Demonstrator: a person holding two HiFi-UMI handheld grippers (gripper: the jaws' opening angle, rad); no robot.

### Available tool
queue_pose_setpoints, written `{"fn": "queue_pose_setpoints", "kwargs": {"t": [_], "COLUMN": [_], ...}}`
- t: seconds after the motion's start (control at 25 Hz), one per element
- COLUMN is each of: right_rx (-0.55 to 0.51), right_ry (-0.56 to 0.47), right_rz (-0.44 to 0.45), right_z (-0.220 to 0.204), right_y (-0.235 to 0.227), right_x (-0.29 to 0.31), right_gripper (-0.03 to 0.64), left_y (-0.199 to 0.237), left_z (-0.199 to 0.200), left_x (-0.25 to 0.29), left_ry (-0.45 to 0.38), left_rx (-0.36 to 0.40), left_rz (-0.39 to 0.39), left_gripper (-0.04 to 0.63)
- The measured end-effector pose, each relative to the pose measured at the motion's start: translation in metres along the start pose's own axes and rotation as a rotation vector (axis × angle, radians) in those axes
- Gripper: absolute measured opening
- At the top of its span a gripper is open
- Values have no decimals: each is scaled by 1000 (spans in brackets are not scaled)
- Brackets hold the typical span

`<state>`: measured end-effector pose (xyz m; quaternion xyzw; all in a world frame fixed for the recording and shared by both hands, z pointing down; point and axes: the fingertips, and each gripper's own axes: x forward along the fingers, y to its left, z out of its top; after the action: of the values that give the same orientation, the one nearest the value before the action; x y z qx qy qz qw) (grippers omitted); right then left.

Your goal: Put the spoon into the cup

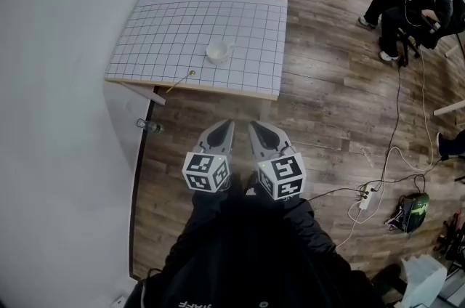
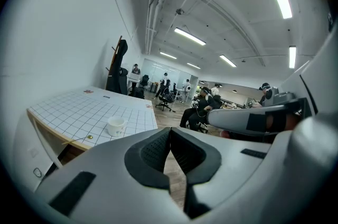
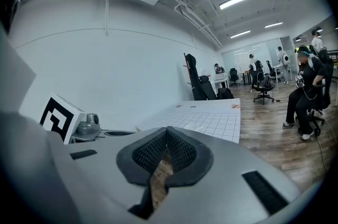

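Spoon (image 1: 182, 79): apparently one, at table (image 1: 240, 16) edge | cup (image 1: 218, 51): one | left gripper (image 1: 226, 127), right gripper (image 1: 256, 128): fingers together, empty

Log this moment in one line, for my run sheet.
left gripper: shut, empty | right gripper: shut, empty | spoon: on table, outside cup

Holds the left gripper (image 1: 226, 125) and the right gripper (image 1: 253, 126) side by side, just apart, low before the torso, tips angled forward and a little downward. Shows both pairs of jaws closed tip to tip, nothing between them. Carries the marker cubes (image 1: 205, 172) nearest the body, above dark sleeves (image 1: 196, 227)
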<state>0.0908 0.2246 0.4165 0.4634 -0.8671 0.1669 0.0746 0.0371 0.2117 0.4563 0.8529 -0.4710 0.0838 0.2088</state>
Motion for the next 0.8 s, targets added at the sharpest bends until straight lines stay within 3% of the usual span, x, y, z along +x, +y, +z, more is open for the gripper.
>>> {"fn": "queue_pose_setpoints", "kwargs": {"t": [0.56,0.8], "right_rx": [27,7], "right_ry": [57,57], "right_rz": [71,24], "right_z": [-8,10], "right_y": [1,-24], "right_x": [59,100], "right_gripper": [21,21], "left_y": [57,86], "left_z": [-1,26], "left_x": [13,56], "left_ry": [27,9], "left_rx": [-39,-21], "left_rz": [102,61], "left_gripper": [34,35]}}
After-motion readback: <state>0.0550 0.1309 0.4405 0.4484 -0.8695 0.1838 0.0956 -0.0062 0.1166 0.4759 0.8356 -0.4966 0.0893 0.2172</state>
